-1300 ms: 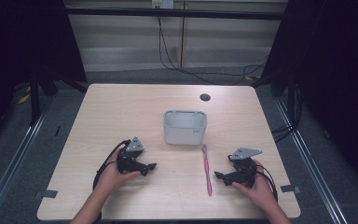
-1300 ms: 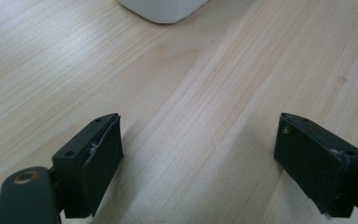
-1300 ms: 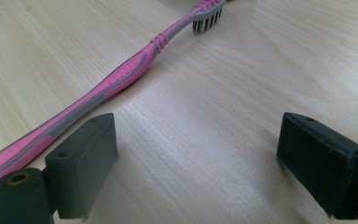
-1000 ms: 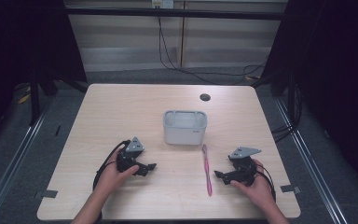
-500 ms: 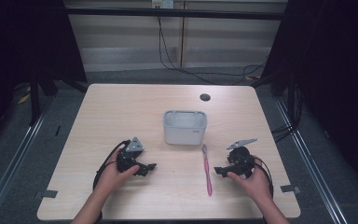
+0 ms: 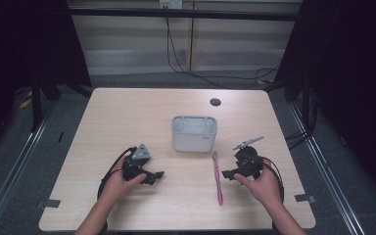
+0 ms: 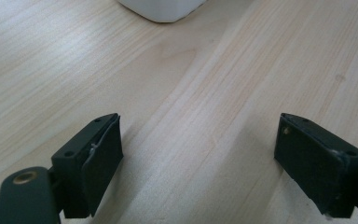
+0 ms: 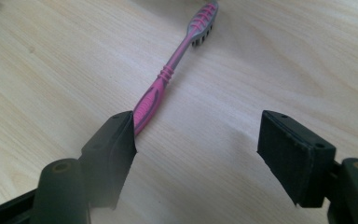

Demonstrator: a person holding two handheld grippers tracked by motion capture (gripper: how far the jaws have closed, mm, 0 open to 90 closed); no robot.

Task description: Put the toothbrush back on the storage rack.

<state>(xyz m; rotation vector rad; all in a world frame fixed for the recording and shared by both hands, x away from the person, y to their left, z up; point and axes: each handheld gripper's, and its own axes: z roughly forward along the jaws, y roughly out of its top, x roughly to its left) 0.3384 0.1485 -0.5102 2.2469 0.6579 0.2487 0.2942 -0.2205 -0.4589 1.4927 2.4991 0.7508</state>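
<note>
High view: on a pale wooden bench (image 6: 127, 112), a white container (image 6: 194, 133) stands near the middle. Left of and nearer than the container, the left gripper (image 6: 152, 176) rests with jaws spread, nothing between them. A pink toothbrush (image 6: 217, 177) lies flat just right of the container's near side. Further right, the right gripper (image 6: 227, 174) hovers beside the toothbrush, its jaws just narrowed but apart, pinching nothing.
</note>
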